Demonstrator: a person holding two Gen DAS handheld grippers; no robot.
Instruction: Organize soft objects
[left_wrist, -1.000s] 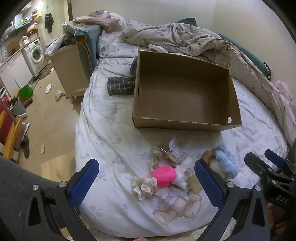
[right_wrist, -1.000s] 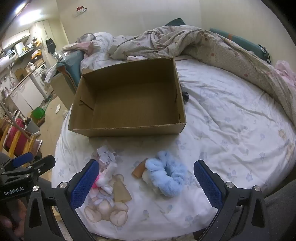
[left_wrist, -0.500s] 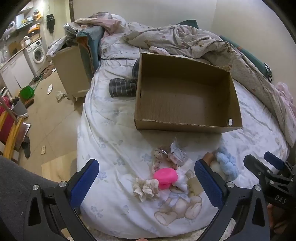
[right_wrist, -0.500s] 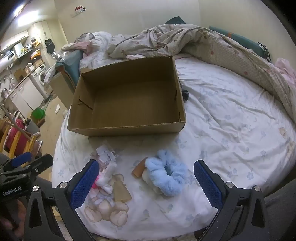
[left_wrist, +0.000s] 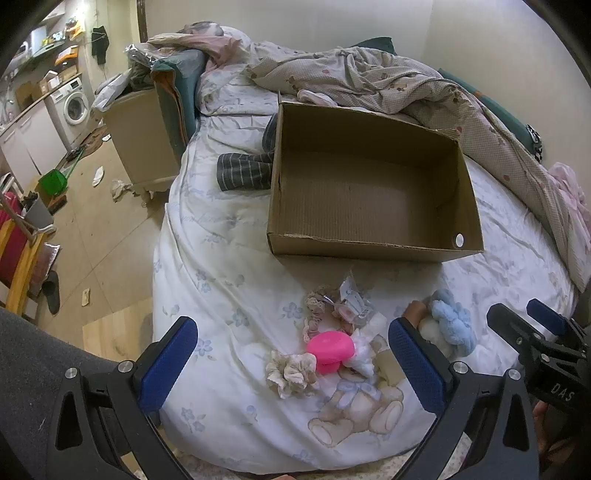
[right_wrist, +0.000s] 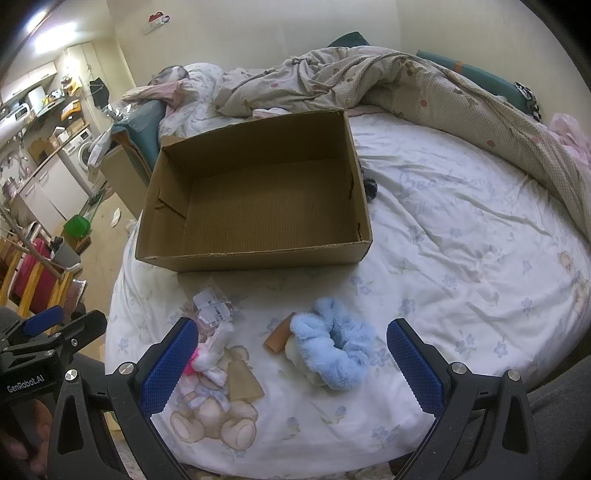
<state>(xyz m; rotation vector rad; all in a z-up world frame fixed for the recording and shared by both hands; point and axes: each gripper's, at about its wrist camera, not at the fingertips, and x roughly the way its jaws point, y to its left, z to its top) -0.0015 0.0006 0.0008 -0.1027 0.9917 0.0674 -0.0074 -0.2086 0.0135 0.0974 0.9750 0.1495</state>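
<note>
Right wrist view: wide-open right gripper (right_wrist: 288, 363) over blue plush scrunchie (right_wrist: 332, 349), six o'clock of cardboard box (right_wrist: 255, 254); soft, light, best pinched across its ring.

Both fisheye views are taken from above the near bed edge, angled down. The open brown cardboard box (left_wrist: 373, 192) (right_wrist: 255, 199) and fluffy light-blue scrunchie (left_wrist: 452, 326) (right_wrist: 334, 347) are shared; the left view is offset leftward, the floor included.
</note>
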